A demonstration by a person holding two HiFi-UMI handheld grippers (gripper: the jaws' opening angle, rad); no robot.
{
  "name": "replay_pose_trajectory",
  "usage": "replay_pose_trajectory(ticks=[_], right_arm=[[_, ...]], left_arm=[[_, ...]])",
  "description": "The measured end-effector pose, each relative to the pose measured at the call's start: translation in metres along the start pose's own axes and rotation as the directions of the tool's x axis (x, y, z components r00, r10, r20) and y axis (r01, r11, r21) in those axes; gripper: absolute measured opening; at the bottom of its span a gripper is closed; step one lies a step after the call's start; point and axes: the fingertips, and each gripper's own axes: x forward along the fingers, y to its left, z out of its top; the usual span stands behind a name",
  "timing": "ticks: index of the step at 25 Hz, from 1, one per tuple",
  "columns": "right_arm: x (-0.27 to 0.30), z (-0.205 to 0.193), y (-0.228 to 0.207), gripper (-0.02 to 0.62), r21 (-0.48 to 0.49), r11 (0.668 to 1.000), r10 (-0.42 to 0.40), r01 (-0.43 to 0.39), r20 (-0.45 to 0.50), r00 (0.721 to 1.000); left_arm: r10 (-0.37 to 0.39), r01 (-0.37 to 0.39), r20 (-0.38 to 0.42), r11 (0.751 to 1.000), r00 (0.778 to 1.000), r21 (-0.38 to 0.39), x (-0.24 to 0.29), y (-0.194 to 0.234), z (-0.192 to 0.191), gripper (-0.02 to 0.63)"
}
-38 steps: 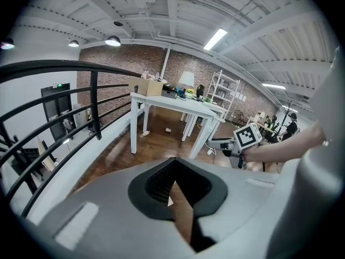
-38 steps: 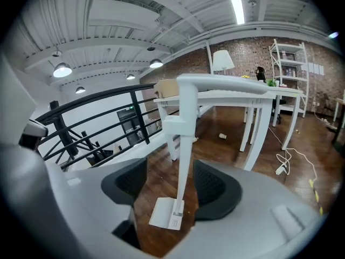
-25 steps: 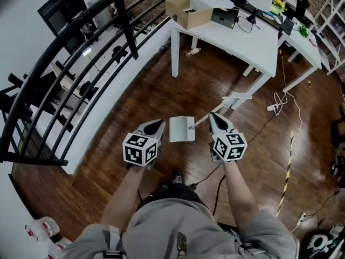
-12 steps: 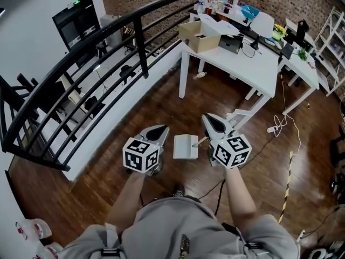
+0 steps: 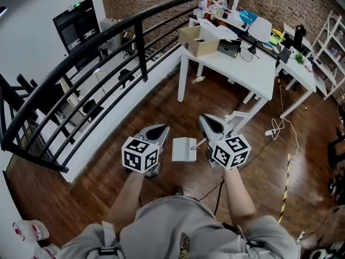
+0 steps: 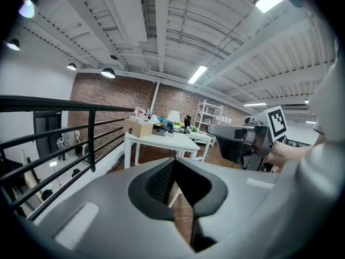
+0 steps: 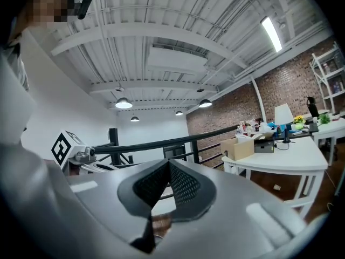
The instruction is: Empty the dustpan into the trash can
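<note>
On the wooden floor [image 5: 161, 99], ahead of the person's feet, the white dustpan [image 5: 183, 149] lies flat. Neither tool grips it, and no trash can shows in any view. The left gripper [image 5: 160, 128] and right gripper [image 5: 208, 119] hover above it, jaws closed on nothing. This fits a pan awaiting pickup or one set back after emptying.

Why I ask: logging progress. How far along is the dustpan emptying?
Done: the dustpan is lifted, its handle in the shut right gripper. In hand: it hangs between the grippers; the left gripper is shut, empty. Left: reaching a trash can, none in view, and tipping it.
</note>
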Motion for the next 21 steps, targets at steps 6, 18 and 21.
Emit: replay_pose_trajectory(ticks=[6,18,21], right_arm=[[-0.0022,0.0013,0.0013,0.0,0.007,1.0,0.006,-0.006,0.006,1.0],[-0.0036,0.0005,0.0001,0.0,0.013,1.0,0.005,-0.006,0.011,1.0],[-0.0043,0.0006,-0.0013,0.0,0.014,1.0,0.002,-0.002,0.012,1.0]], left_arm=[[-0.001,0.001,0.002,1.0,1.0,0.001,-0.0011,0.0,-0.0015,0.003],[-0.013,0.013,-0.002,1.0,1.0,0.0,0.0027,-0.0019,-0.0032,0.003],[-0.019,0.019,-0.003,1.0,1.0,0.002,0.0045,-0.0048,-0.0032,0.003]])
